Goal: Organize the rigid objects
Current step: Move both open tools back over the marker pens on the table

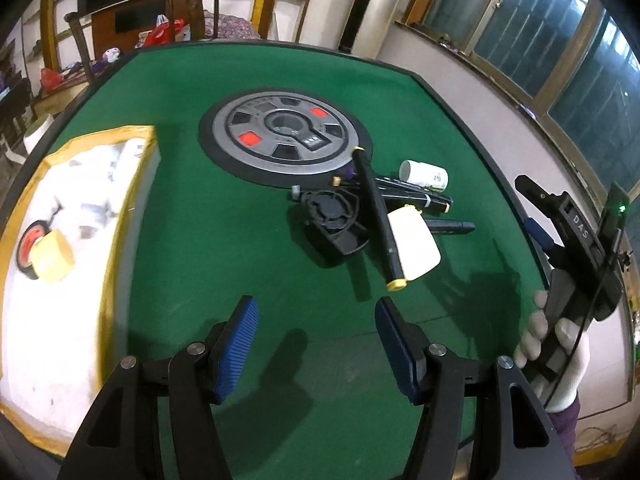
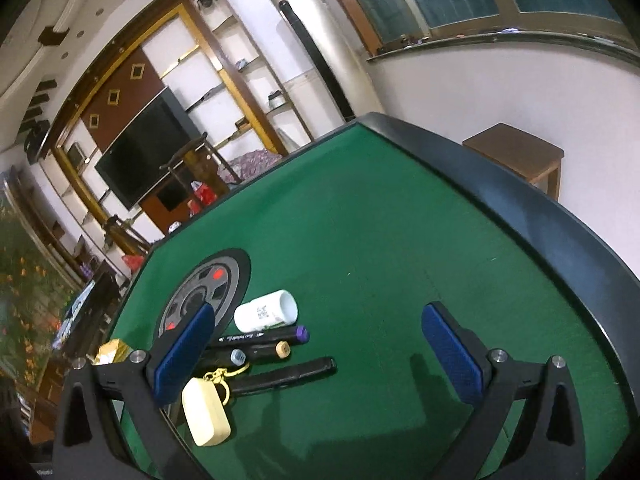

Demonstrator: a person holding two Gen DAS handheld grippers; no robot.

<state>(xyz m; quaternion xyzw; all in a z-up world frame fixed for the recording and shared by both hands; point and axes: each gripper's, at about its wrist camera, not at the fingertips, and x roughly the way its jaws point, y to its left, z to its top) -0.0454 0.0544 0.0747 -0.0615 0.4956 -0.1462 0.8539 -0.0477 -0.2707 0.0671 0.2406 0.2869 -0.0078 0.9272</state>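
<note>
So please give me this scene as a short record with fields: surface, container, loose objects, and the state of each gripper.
surface: green table with a round grey dial at its centre
container: yellow-edged box on the left, holding a tape roll
loose objects: yellow-capped marker lying across a black fan-like part; cream case; white bottle on its side; more dark markers
left gripper: open, empty
right gripper: open, empty
</note>
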